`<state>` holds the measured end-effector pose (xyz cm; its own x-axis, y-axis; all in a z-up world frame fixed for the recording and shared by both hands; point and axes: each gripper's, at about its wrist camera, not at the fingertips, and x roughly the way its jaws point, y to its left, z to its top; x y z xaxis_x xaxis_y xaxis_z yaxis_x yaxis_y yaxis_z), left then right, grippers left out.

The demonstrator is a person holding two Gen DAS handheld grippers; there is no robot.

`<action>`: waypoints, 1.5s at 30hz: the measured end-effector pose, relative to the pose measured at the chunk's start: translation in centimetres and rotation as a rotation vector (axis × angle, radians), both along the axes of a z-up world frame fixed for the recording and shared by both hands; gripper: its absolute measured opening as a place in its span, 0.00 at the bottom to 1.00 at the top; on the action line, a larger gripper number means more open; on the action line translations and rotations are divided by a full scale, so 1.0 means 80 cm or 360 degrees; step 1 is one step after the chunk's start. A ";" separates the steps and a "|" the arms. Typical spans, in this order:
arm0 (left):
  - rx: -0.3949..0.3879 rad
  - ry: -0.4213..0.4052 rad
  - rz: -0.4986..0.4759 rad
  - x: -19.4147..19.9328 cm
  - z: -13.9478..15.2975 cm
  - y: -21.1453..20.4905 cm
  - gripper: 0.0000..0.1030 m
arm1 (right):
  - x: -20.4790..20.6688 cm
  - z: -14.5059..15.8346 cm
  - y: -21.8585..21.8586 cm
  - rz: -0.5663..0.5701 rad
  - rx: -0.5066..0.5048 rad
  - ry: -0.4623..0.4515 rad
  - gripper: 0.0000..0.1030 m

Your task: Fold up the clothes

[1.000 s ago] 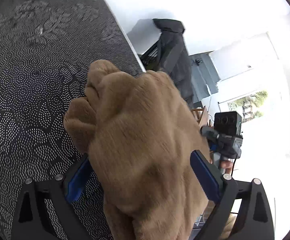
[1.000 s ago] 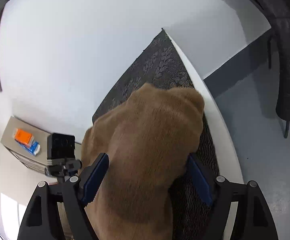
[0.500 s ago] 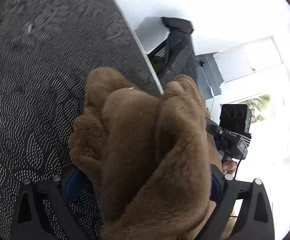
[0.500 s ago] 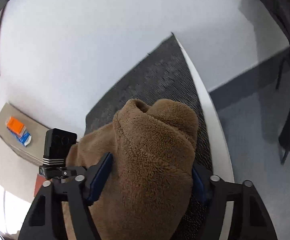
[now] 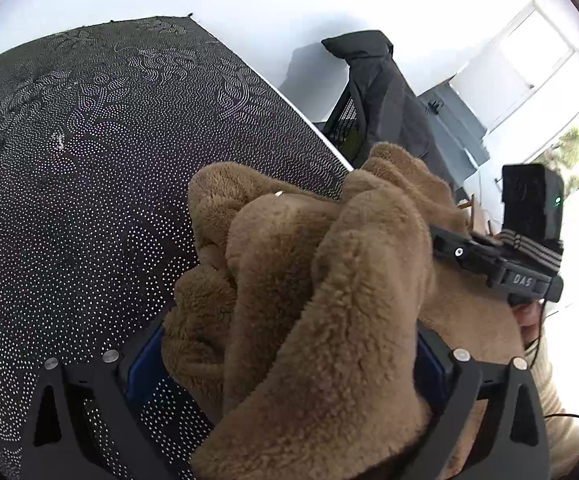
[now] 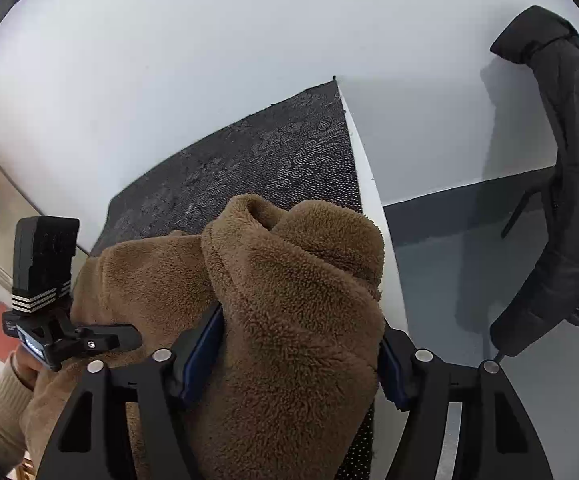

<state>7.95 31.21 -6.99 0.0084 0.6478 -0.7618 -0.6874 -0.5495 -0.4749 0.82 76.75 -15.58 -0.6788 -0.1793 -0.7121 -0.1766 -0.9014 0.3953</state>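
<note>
Fleece (image 5: 309, 320) is seen bunched between the two blue pads of the left gripper (image 5: 289, 364) in the left wrist view. The jaws are spread very wide and are opening at this moment; the brown fabric fills the whole gap, but whether the pads press on it cannot be told. The bundle is held over a dark dotted mat (image 5: 89, 180). At the right, the right gripper (image 5: 501, 272) is seen touching the same fleece.

In the right wrist view, a thick fold of the fleece (image 6: 289, 312) is clamped between the pads of the right gripper (image 6: 301, 364), with the jaws partly open around it. The fabric is above the mat (image 6: 269, 160), near its white edge. The left gripper (image 6: 69, 336) is seen at the left, against the fleece.
</note>
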 end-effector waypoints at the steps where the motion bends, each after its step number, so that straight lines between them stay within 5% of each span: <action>1: 0.0002 -0.0007 -0.0002 -0.003 -0.003 0.008 1.00 | 0.015 0.012 -0.003 0.0003 0.0009 -0.0002 0.69; 4: 0.0002 -0.0015 0.0006 0.004 0.006 -0.008 1.00 | 0.040 0.029 -0.006 -0.0005 0.0060 0.0008 0.71; 11: 0.0138 0.0216 0.0133 0.023 0.083 -0.070 1.00 | 0.119 0.110 -0.040 -0.0075 0.0479 0.0234 0.79; 13: 0.0223 0.0244 0.0139 0.059 0.116 -0.126 1.00 | 0.148 0.128 -0.059 -0.0046 0.0547 0.0316 0.79; 17: 0.0331 0.0324 0.0005 0.115 0.144 -0.109 1.00 | 0.208 0.142 -0.123 0.0083 0.0628 0.0438 0.79; 26: 0.0243 0.0555 -0.0394 0.248 0.105 -0.099 1.00 | 0.249 0.080 -0.237 0.0272 0.0832 0.0279 0.79; 31: 0.0186 0.0629 -0.0368 0.238 0.069 -0.091 1.00 | 0.250 0.059 -0.234 0.0229 0.0760 0.0247 0.79; 39: 0.0229 0.0613 -0.0363 0.219 0.060 -0.102 1.00 | 0.259 0.041 -0.241 0.0208 0.0763 0.0273 0.81; 45: 0.0406 0.0365 -0.0278 0.187 0.098 -0.118 1.00 | 0.265 0.039 -0.246 0.0196 0.0787 0.0300 0.82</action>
